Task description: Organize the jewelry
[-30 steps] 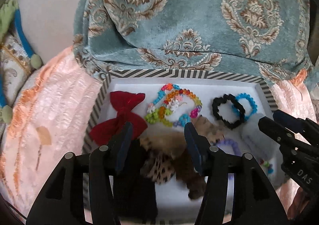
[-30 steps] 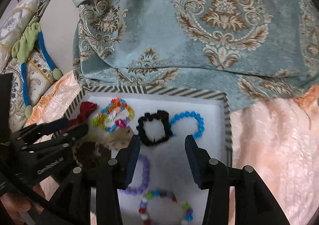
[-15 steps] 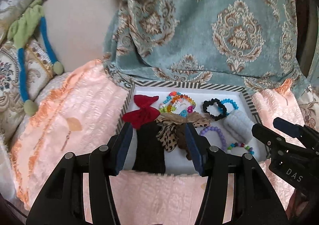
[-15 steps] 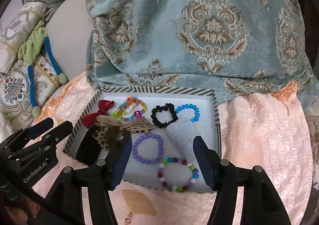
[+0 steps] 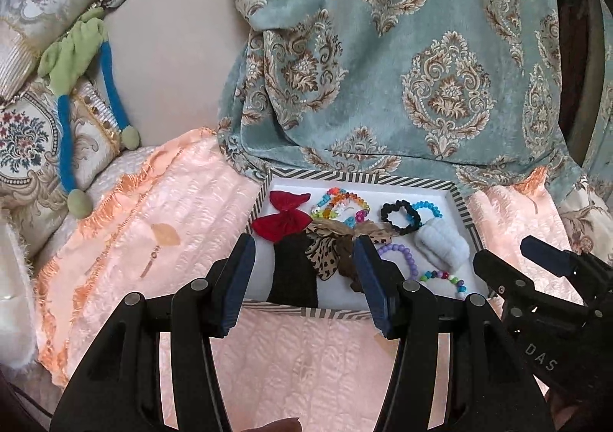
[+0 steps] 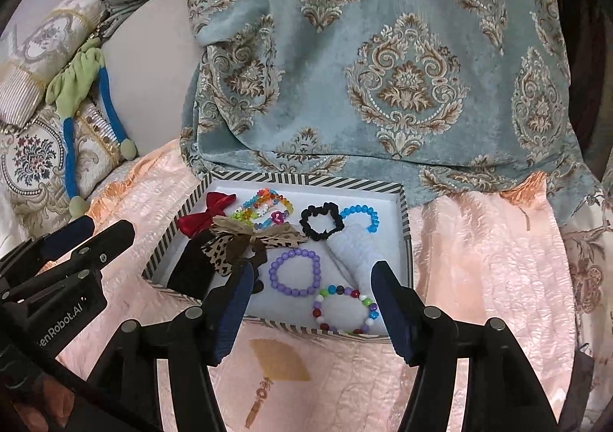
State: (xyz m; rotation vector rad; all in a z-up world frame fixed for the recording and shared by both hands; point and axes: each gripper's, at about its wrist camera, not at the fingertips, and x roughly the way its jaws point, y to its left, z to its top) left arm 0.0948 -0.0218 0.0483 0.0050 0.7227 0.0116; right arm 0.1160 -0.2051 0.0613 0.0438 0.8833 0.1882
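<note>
A striped-rim tray [image 5: 364, 179] [image 6: 306, 179] with a white floor lies on the peach quilt. It holds a red bow [image 5: 285, 217] [image 6: 207, 215], a leopard-print bow [image 5: 325, 259] [image 6: 245, 240], a black scrunchie [image 5: 387, 211] [image 6: 306, 219], a purple bead bracelet [image 5: 398, 248] [image 6: 272, 273], a multicolour bead bracelet [image 6: 354, 294] and a pale fluffy scrunchie [image 6: 356, 248]. My left gripper [image 5: 302, 252] hangs open above the tray's near edge, its jaws empty. To its right, my right gripper [image 6: 312, 275] is also open and empty, over the tray's near right part.
A teal patterned cloth [image 5: 383, 68] drapes down behind the tray. The peach quilt [image 5: 172, 221] spreads to both sides and in front. Embroidered cushions [image 5: 27, 133] and a green-and-blue soft toy [image 5: 72, 60] lie at the far left.
Both grippers have pulled back and up from inside the tray, so the whole tray now shows. The right jaws have spread wider. The jewelry has not moved.
</note>
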